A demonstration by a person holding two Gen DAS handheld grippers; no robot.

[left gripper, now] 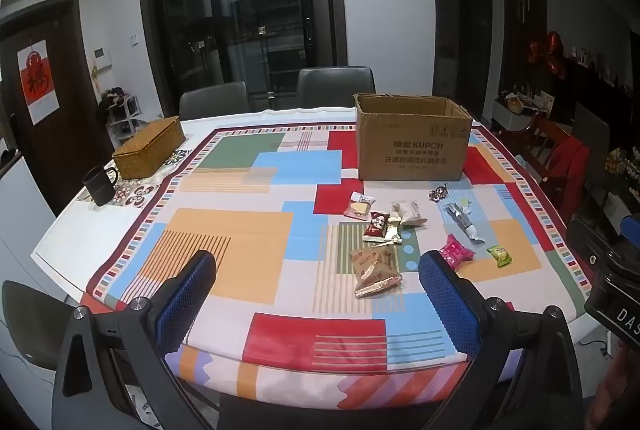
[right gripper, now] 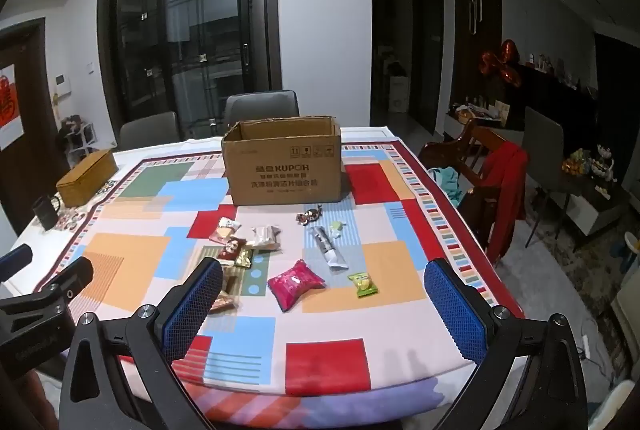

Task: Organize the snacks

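We hold both sets of jaws spread wide and empty above the near edge of the bench (right gripper: 332,354). The right gripper (right gripper: 332,304) looks straight out over the pink snack packet (right gripper: 295,283), which lies just ahead and slightly left of centre between its blue fingers (right gripper: 454,304); its long axis runs slantwise, from near-left to far-right. The small green packet (right gripper: 363,285) sits just beside it to the right.

The left gripper (left gripper: 318,294) has the brown biscuit packet (left gripper: 374,267) ahead and right of its centre line, lying lengthwise roughly along the direction we face. From the right wrist view that same packet is mostly hidden behind the left finger, so its edges there are uncertain.

Beyond these lie the silver stick packet (right gripper: 329,247), the cluster of small wrapped snacks (right gripper: 244,238), and then the open cardboard box (right gripper: 282,166), well apart from both grippers. We judge the right hand nearer the pink packet, the left nearer the brown one.
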